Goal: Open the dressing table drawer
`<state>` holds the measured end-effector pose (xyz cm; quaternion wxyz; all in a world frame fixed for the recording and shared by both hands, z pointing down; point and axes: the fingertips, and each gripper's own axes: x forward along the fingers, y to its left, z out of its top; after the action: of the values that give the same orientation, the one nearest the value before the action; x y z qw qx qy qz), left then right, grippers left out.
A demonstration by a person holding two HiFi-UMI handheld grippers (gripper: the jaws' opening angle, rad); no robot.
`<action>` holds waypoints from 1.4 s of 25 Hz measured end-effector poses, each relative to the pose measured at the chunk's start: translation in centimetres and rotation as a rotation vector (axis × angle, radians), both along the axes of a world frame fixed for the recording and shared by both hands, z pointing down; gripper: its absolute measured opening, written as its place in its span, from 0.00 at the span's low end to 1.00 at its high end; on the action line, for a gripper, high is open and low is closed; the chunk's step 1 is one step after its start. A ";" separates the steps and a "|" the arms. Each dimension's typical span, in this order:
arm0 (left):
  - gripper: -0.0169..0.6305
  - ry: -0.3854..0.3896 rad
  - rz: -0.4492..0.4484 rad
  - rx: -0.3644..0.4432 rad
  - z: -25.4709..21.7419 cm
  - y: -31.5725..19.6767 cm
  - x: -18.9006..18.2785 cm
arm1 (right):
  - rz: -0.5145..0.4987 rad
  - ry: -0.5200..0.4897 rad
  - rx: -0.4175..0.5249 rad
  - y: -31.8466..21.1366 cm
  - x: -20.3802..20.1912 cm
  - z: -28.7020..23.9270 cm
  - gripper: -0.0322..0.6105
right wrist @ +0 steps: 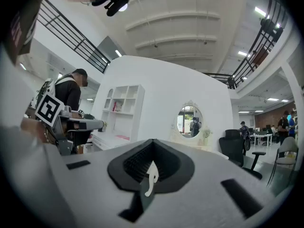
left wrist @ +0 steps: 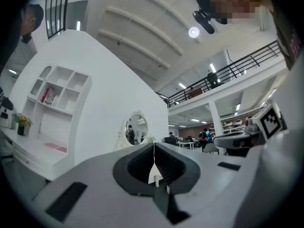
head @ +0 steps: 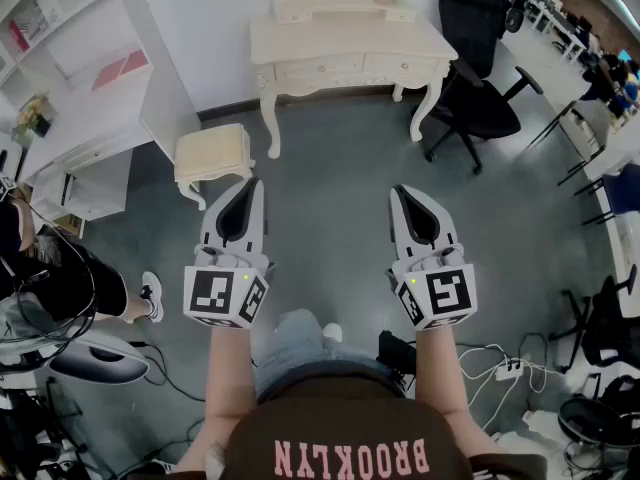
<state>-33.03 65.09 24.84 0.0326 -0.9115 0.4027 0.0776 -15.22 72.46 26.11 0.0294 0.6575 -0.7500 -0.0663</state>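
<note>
A cream dressing table (head: 345, 48) stands against the far white wall, with its front drawers (head: 355, 67) closed and an oval mirror (right wrist: 190, 121) above. My left gripper (head: 250, 184) and right gripper (head: 402, 192) are held side by side over the grey floor, well short of the table. Both point toward it. Each one's jaws meet at the tip with nothing between them. In the left gripper view the left gripper (left wrist: 154, 145) is shut and the mirror (left wrist: 136, 128) shows just past its tip. The right gripper (right wrist: 152, 142) looks shut too.
A cream padded stool (head: 213, 157) stands left of the table. A black office chair (head: 472, 96) sits to its right. White shelving (head: 70, 88) fills the left wall. A seated person (head: 50, 278) is at the left edge. Cables and a power strip (head: 505, 370) lie on the floor at lower right.
</note>
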 end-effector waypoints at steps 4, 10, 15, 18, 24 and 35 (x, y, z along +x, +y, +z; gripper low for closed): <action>0.03 -0.009 -0.014 -0.020 -0.4 -1.4 1.0 | 0.013 0.001 -0.009 -1.6 1.3 0.4 0.04; 0.03 -0.008 -0.034 -0.033 0.0 -5.8 1.6 | 0.010 -0.040 -0.003 -5.6 2.3 1.1 0.04; 0.03 0.002 -0.016 -0.012 0.9 -12.6 2.3 | 0.010 -0.023 -0.004 -11.6 2.9 1.6 0.04; 0.03 -0.001 0.001 -0.021 0.7 -17.3 2.7 | 0.016 -0.021 0.005 -16.4 3.0 1.6 0.04; 0.03 0.019 0.040 -0.012 0.9 -27.9 3.1 | 0.024 0.004 0.012 -26.7 2.4 0.8 0.04; 0.03 0.010 0.093 -0.049 1.0 -40.9 4.9 | 0.048 0.009 -0.015 -38.7 2.8 1.6 0.04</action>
<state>-28.08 24.18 25.85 0.0047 -0.9293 0.3618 0.0736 -12.42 33.76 27.74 0.0392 0.6749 -0.7342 -0.0630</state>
